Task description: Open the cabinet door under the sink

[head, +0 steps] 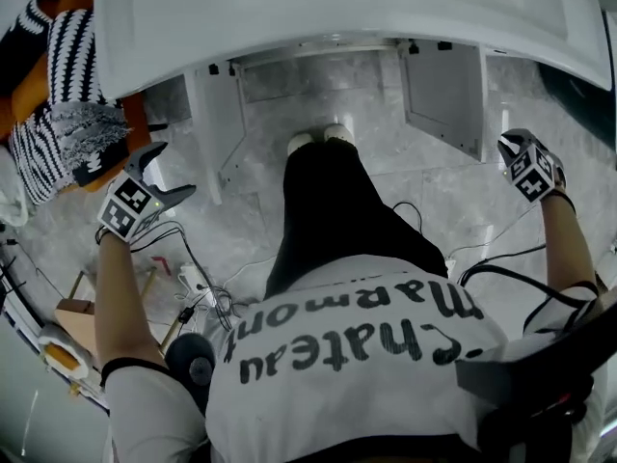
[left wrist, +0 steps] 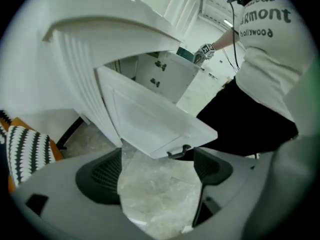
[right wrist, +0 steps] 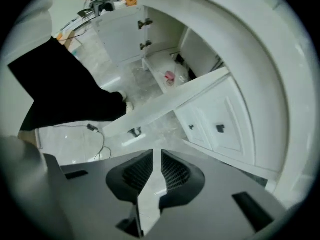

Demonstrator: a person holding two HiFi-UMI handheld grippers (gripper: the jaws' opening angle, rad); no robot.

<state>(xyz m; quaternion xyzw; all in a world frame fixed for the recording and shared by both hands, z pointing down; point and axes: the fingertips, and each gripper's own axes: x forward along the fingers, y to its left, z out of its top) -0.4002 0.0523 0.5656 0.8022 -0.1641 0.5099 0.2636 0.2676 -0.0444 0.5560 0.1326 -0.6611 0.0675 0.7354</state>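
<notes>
Both white cabinet doors under the sink stand swung out: the left door (head: 220, 123) and the right door (head: 445, 95). My left gripper (head: 166, 174) hangs left of the left door, open, with nothing between its jaws. In the left gripper view the left gripper (left wrist: 157, 166) looks past that left door (left wrist: 150, 119) and its dark handle (left wrist: 178, 152), which is beyond the fingertips. My right gripper (head: 521, 154) is right of the right door. The right gripper (right wrist: 157, 156) is shut and empty, above the edge-on right door (right wrist: 165, 104) with its handle (right wrist: 134, 132).
The white sink counter (head: 337, 13) overhangs the cabinet. A person's black trousers (head: 328, 210) stand between the doors. A black-and-white striped fabric (head: 58, 95) lies on an orange seat at left. Cables (head: 193, 278) run over the marble floor. A small pink thing (right wrist: 170, 76) sits inside the cabinet.
</notes>
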